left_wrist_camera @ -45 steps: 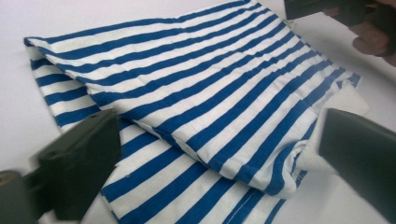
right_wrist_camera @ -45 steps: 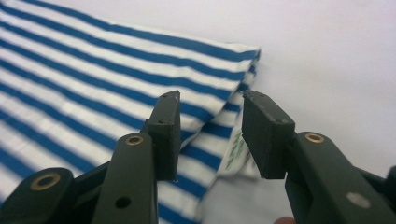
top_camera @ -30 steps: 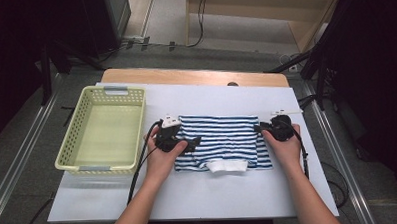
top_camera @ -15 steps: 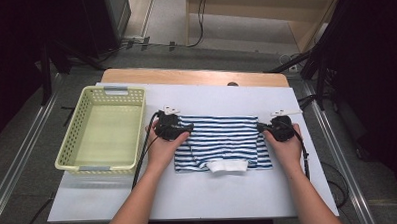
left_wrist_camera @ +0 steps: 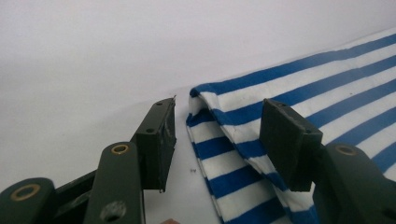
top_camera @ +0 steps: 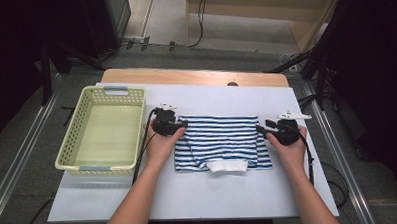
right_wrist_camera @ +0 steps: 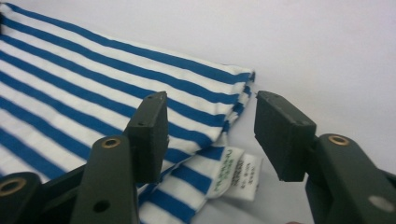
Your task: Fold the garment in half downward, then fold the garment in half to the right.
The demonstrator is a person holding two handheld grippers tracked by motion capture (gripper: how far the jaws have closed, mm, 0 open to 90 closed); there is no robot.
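A blue-and-white striped garment [top_camera: 220, 141] lies folded flat on the white board [top_camera: 199, 192], with a white band [top_camera: 227, 166] at its near edge. My left gripper [top_camera: 183, 125] is at its far left corner. In the left gripper view the jaws [left_wrist_camera: 219, 109] have just been closing and stand apart around the folded corner of the striped cloth [left_wrist_camera: 327, 79], without pressing on it. My right gripper [top_camera: 261, 127] is at the far right corner. Its jaws [right_wrist_camera: 210, 100] have just been opening and now stand apart over the cloth's edge [right_wrist_camera: 93, 79] and a white label [right_wrist_camera: 236, 175].
A pale yellow-green mesh basket [top_camera: 94, 168] stands on the board to the left of the garment, close to my left hand. Beyond the board's far edge a strip of wooden table [top_camera: 195, 78] shows. Metal rails and cables run along the floor on both sides.
My left hand moved away from me along the garment's left edge to its far corner. My right hand stayed at the right corner.
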